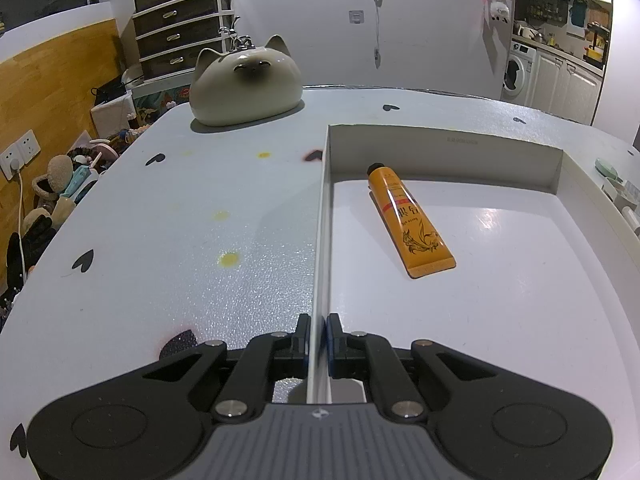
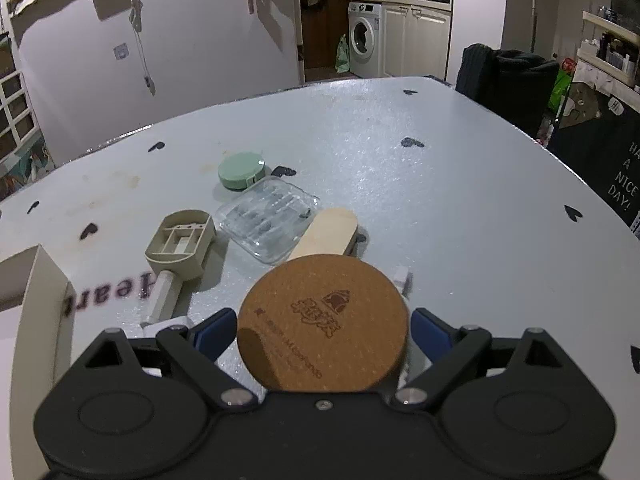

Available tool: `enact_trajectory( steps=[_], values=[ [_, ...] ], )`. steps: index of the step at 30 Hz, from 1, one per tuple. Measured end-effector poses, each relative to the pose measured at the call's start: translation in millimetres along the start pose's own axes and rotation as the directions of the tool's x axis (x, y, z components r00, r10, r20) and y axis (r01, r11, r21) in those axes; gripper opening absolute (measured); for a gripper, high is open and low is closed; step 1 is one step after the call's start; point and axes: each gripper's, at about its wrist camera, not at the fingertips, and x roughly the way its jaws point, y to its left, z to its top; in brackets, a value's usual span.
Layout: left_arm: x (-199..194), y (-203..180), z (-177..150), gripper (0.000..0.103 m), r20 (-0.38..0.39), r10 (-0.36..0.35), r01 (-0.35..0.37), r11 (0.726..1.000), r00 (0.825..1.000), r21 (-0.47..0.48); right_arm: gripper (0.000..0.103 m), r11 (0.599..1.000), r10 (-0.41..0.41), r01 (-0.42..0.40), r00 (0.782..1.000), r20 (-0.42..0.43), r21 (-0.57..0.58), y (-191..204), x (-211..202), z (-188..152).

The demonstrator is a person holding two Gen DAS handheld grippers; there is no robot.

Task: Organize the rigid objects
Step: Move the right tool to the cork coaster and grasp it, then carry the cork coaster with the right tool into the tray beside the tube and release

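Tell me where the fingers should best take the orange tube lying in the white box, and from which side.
Probably across the mid-body of the orange tube, coming straight down from above. It lies flat on the floor of the white box, cap toward the far wall and flat crimped end nearer the camera, with bare floor along both long sides, so the fingers could straddle its narrow width. The box walls would likely hinder a sideways approach.

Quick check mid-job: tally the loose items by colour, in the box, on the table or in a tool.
Orange: 1, tube in the box
Brown: 1, cork coaster in the right tool
Green: 1, round case
Clear: 1, plastic tray
Beige: 2, scoop, wooden piece
Total: 6
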Motion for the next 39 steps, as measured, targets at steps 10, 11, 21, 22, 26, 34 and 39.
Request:
enact_trajectory(
  steps=[10, 11, 21, 22, 26, 34, 39],
  values=[
    [-0.1, 0.0, 0.0, 0.008, 0.0, 0.0, 0.0, 1.0, 1.0, 0.0, 0.099, 0.999, -0.028, 0.027, 0.999, -0.019, -0.035, 9.5, 7.1, 2.8],
    [-0.1, 0.0, 0.0, 0.008, 0.0, 0.0, 0.0, 1.0, 1.0, 0.0, 0.1, 0.999, -0.03, 0.029, 0.999, -0.023, -0.038, 10.4, 7.5, 2.4],
    [-0.1, -0.1, 0.0, 0.008, 0.0, 0.0, 0.0, 1.0, 1.0, 0.001, 0.1, 0.998, -0.039, 0.037, 0.999, -0.024, -0.051, 12.3, 10.9, 2.6],
    [-0.1, -0.1, 0.0, 0.008, 0.0, 0.0, 0.0, 1.0, 1.0, 0.001, 0.1, 0.998, -0.039, 0.037, 0.999, -0.022, -0.053, 12.0, 10.2, 2.3],
    [-0.1, -0.2, -0.1, 0.008, 0.001, 0.001, -0.001, 1.0, 1.0, 0.001, 0.1, 0.995, -0.056, 0.058, 0.998, 0.029, -0.078, 14.7, -3.2, 2.3],
    [-0.1, 0.0, 0.4, 0.008, 0.0, -0.001, 0.001, 1.0, 1.0, -0.005, 0.1, 0.979, 0.148, -0.124, 0.979, 0.142, -0.161, 61.6, -65.4, 17.0],
    [0.1, 0.3, 0.4, 0.008, 0.001, -0.003, 0.003, 1.0, 1.0, -0.006, 0.1, 0.937, 0.283, -0.245, 0.95, 0.131, -0.25, 116.5, -87.6, 14.8]
  ],
)
